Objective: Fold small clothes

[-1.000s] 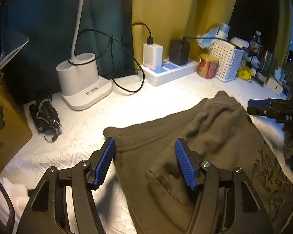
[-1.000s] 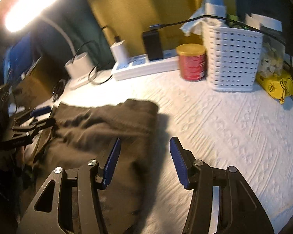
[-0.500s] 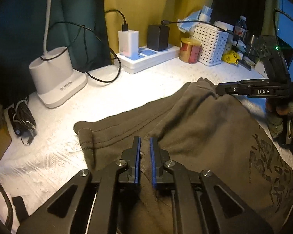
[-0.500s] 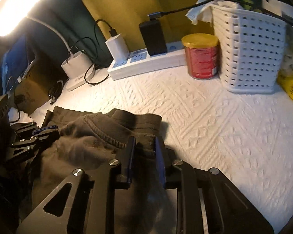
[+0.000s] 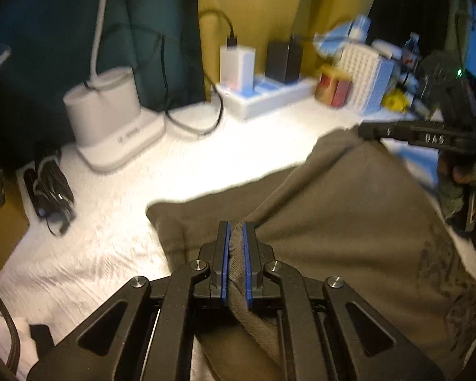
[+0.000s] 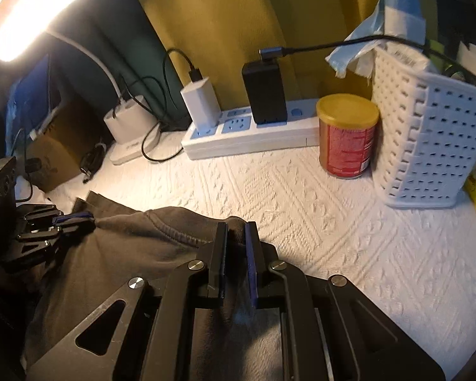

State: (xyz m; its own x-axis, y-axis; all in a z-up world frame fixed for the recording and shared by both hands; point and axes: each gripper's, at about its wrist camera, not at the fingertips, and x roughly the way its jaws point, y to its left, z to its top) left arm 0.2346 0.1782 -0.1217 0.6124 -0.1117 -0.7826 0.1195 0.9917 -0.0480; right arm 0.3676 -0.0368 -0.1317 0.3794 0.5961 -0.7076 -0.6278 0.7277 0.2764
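An olive-brown garment with a dark print on its right part lies on the white textured cover. My left gripper is shut on a fold of the garment's near left edge, and cloth shows between the blue pads. My right gripper is shut on the garment's thick hem at its right corner. The left wrist view shows the right gripper at the cloth's far right corner, held by a gloved hand. The right wrist view shows the left gripper pinching the far left edge.
Along the back stand a white lamp base, a power strip with two chargers, a red can and a white perforated basket. A black bundle lies at the left edge. Cables trail near the strip.
Both grippers went from open over the garment to shut on its edges. The cloth between them has pulled up into a ridge, and the right gripper has shifted along the hem.
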